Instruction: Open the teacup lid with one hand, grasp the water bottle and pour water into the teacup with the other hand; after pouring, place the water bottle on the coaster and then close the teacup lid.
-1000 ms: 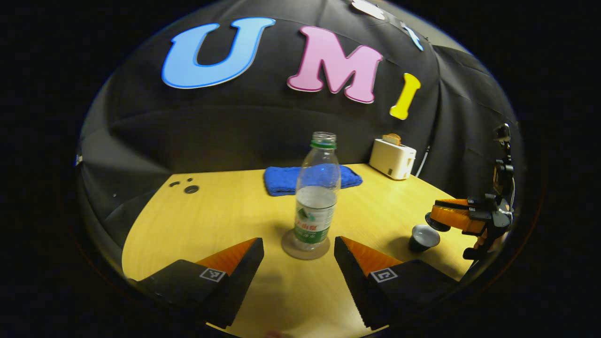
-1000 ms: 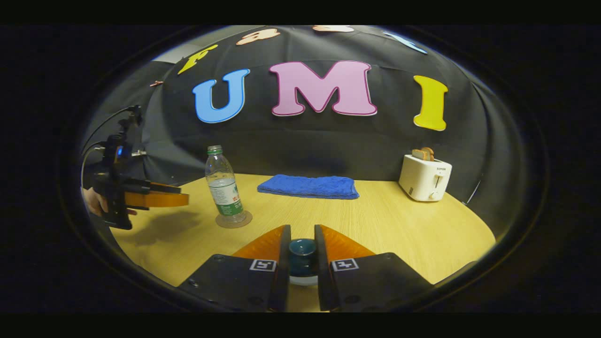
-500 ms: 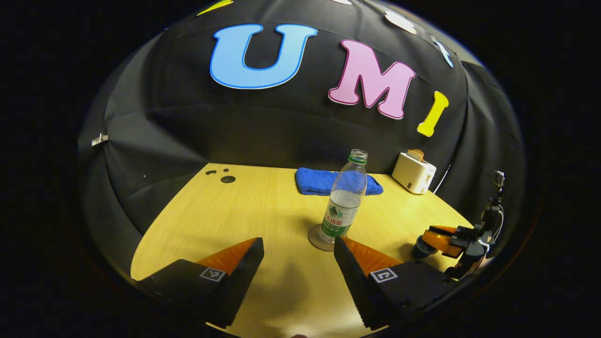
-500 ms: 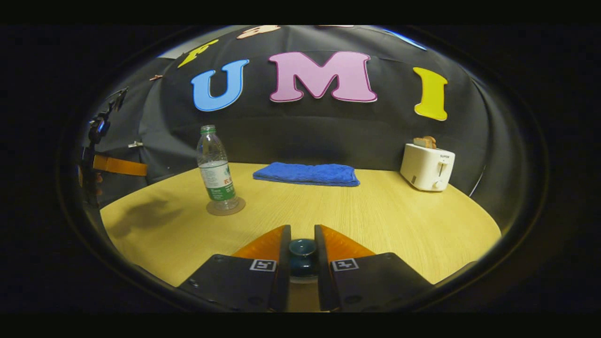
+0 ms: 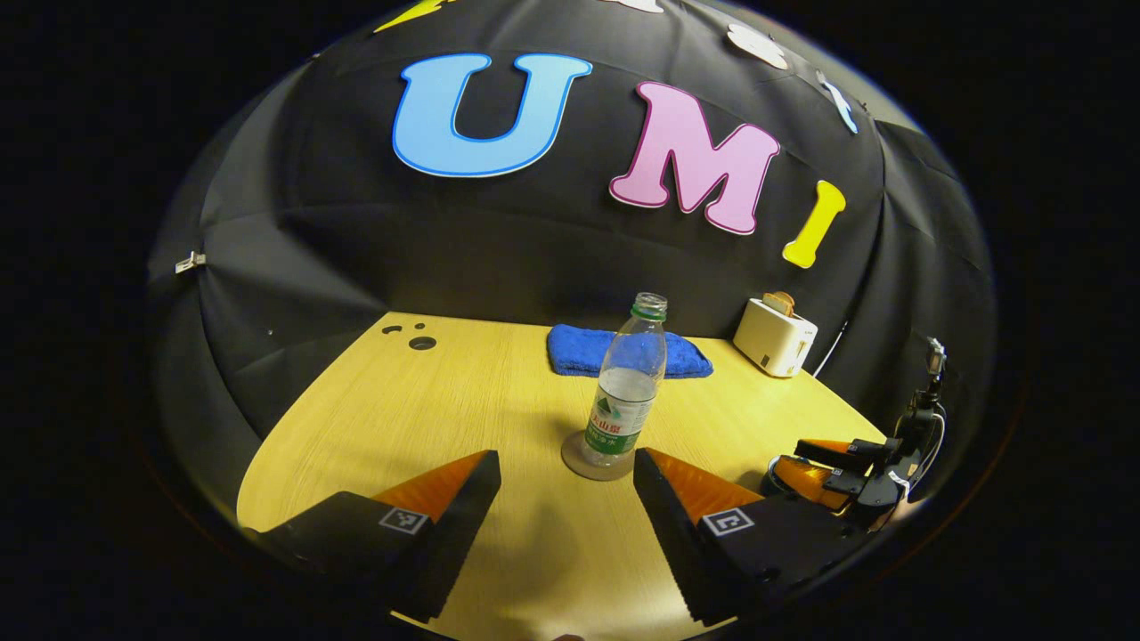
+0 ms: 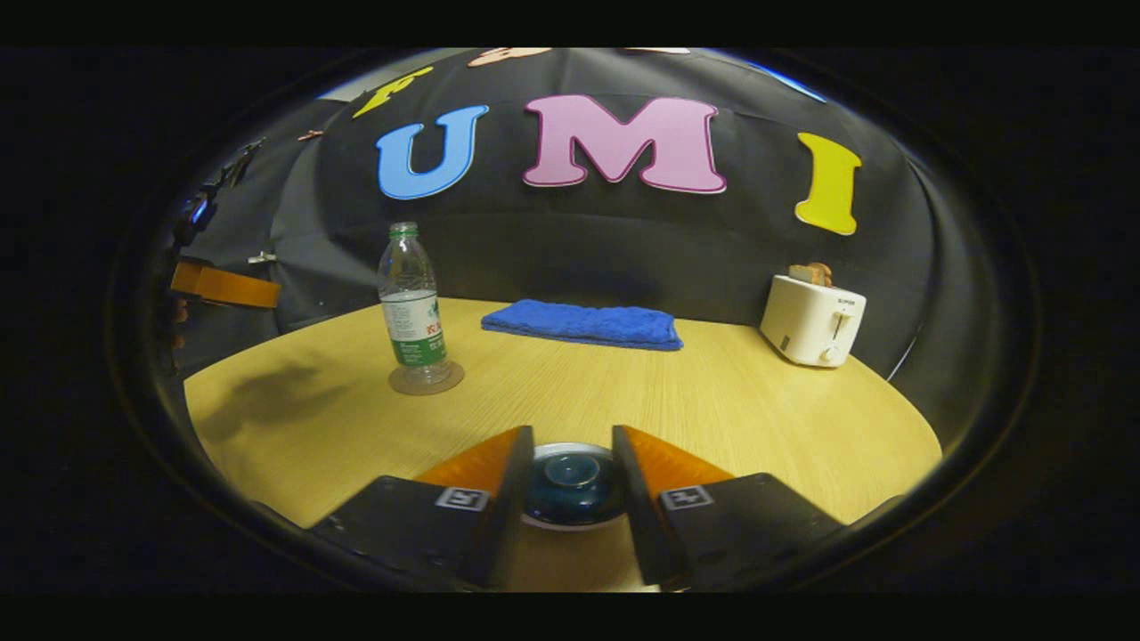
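Two grippers: left gripper (image 5: 566, 499) jaws apart, empty, short of the water bottle (image 5: 626, 392) upright on its coaster (image 5: 597, 459); right gripper (image 6: 570, 485) jaws wider than the lid (image 6: 570, 481) between them, contact unclear; lid likely ceramic, slippery, fragile; take by knob.

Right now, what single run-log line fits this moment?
water bottle: upright on coaster | left gripper: open, empty, short of bottle | right gripper: astride teacup lid, grip unclear
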Tool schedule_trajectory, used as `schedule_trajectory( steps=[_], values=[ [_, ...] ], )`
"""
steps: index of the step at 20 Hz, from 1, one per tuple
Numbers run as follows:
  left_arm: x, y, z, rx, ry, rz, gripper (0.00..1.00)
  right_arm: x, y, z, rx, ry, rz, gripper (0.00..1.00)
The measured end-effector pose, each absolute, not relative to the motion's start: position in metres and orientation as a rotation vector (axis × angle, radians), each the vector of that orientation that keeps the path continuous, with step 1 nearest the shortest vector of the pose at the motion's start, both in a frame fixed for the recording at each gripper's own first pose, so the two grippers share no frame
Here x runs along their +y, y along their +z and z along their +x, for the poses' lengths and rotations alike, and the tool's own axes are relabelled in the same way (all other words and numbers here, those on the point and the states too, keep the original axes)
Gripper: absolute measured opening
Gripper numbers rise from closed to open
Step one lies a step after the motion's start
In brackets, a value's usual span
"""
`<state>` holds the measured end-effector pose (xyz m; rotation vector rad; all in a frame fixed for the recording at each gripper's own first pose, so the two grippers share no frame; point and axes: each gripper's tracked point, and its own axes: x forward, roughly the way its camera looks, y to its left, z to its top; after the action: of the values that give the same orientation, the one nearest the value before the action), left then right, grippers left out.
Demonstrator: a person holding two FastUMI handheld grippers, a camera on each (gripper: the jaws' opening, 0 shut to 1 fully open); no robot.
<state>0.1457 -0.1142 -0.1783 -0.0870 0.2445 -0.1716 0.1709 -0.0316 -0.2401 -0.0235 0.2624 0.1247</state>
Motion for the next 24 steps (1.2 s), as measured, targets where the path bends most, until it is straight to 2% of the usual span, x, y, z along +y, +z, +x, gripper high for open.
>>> schedule_trajectory(
  steps=[1, 2, 3, 5, 12, 17, 19, 22, 24],
  values=[
    [-0.116, -0.177, 0.14, 0.244, -0.162, -0.083, 0.95, -0.034, -0.23, 0.168, 0.257, 0.122, -0.02, 0.72],
    [-0.119, -0.172, 0.132, 0.242, -0.151, -0.08, 0.96, -0.041, -0.216, 0.164, 0.248, 0.105, -0.019, 0.76],
    [-0.124, -0.166, 0.126, 0.238, -0.146, -0.076, 0.96, -0.047, -0.201, 0.16, 0.24, 0.099, -0.01, 0.89],
    [-0.126, -0.144, 0.109, 0.203, -0.107, -0.053, 0.96, -0.063, -0.166, 0.147, 0.234, 0.072, 0.012, 0.99],
    [-0.155, -0.033, 0.043, 0.037, 0.006, -0.007, 0.95, -0.113, -0.039, 0.095, 0.185, 0.024, 0.042, 0.98],
    [-0.181, 0.017, -0.016, -0.068, 0.013, 0.09, 0.95, -0.112, 0.016, 0.044, 0.153, 0.018, 0.07, 0.99],
    [-0.186, 0.021, -0.041, -0.1, 0.022, 0.091, 0.95, -0.108, 0.025, 0.023, 0.126, -0.004, 0.071, 0.99],
    [-0.166, 0.017, -0.069, -0.102, 0.123, 0.086, 0.96, -0.093, 0.015, -0.006, 0.152, -0.02, 0.083, 0.99],
    [-0.169, 0.005, -0.079, -0.078, 0.106, 0.015, 0.96, -0.078, 0.006, -0.02, 0.182, -0.013, 0.111, 0.99]
  ],
)
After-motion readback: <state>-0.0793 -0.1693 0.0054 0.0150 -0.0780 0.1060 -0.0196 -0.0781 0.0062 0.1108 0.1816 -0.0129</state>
